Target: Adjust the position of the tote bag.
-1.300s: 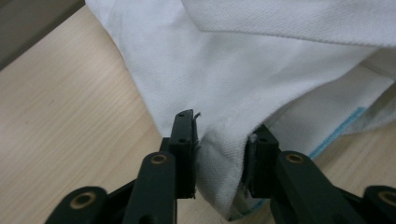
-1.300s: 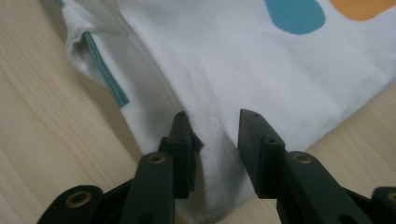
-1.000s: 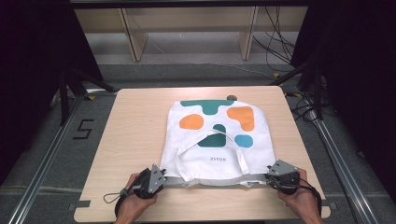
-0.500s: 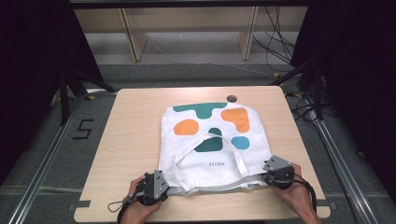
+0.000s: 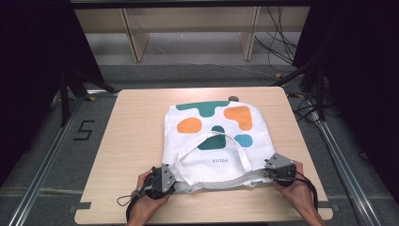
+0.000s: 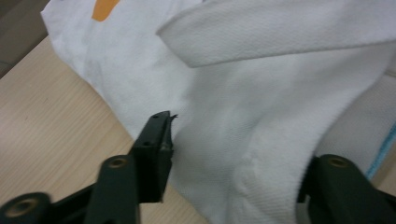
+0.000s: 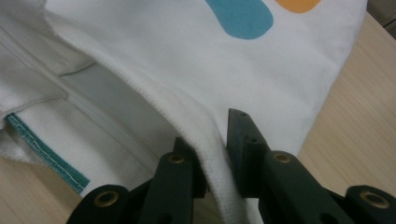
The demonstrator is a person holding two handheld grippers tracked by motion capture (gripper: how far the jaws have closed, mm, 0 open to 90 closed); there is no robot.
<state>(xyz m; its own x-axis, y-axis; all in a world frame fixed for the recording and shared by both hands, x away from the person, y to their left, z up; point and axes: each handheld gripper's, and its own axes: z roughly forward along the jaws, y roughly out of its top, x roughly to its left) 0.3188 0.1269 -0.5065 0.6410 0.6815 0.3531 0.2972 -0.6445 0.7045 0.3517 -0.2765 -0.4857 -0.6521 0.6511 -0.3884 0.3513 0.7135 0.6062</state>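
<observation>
"house" on tote bag (image 5: pixel 221 160), "5" on floor (image 5: pixel 83 130)

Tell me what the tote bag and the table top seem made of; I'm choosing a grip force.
Tote bag: looks like white woven cotton canvas, matte; the weave grain shows in both gripper views, with flat printed colour patches. Table: pale wood or wood-look laminate, smooth, with fine straight grain lines.

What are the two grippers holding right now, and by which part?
The right gripper pinches the tote bag by its top hem at the near right corner. The left gripper, just closing, straddles the near left corner fabric without pinching it.
</observation>
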